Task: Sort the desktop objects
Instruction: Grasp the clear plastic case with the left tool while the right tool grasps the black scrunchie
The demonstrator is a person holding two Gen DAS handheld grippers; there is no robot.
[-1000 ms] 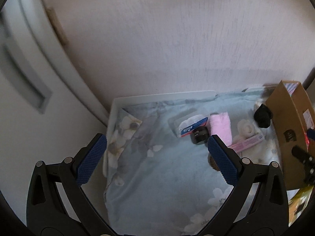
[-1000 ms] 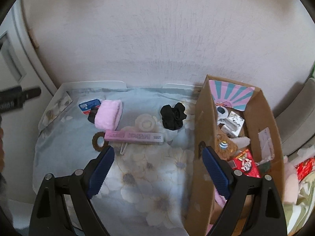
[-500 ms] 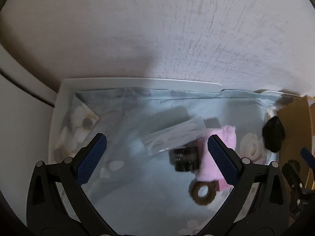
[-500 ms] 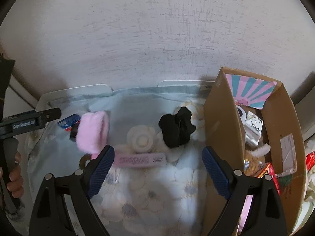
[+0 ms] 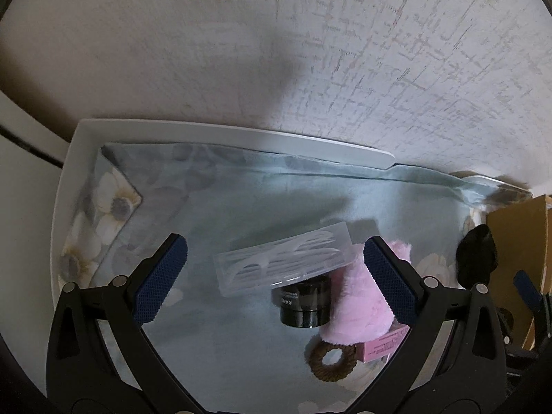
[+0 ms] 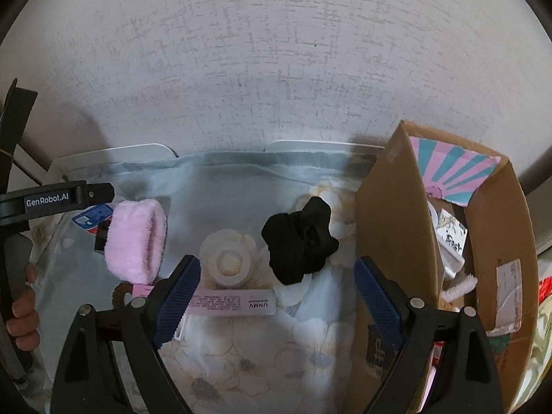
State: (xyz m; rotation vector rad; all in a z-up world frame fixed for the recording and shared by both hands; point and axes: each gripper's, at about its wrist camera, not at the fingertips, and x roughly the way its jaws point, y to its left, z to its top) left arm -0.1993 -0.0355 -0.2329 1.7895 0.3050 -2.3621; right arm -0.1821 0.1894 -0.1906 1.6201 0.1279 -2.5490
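My left gripper is open above a clear plastic pack of floss picks that leans on a small black jar. A pink fluffy band lies right of the jar, by my right fingertip. A brown hair ring lies below. My right gripper is open above a pink UNMV box, a white round flower-shaped thing and a black scrunchie. The pink band also shows in the right wrist view.
A floral cloth covers a white tray against a textured wall. An open cardboard box with several items stands at the right. The left gripper's body and a hand show at the left.
Both grippers have moved forward and lower toward the cloth. The floss pack, jar and pink band now sit between my left fingers. The scrunchie and pink box are nearer my right gripper.
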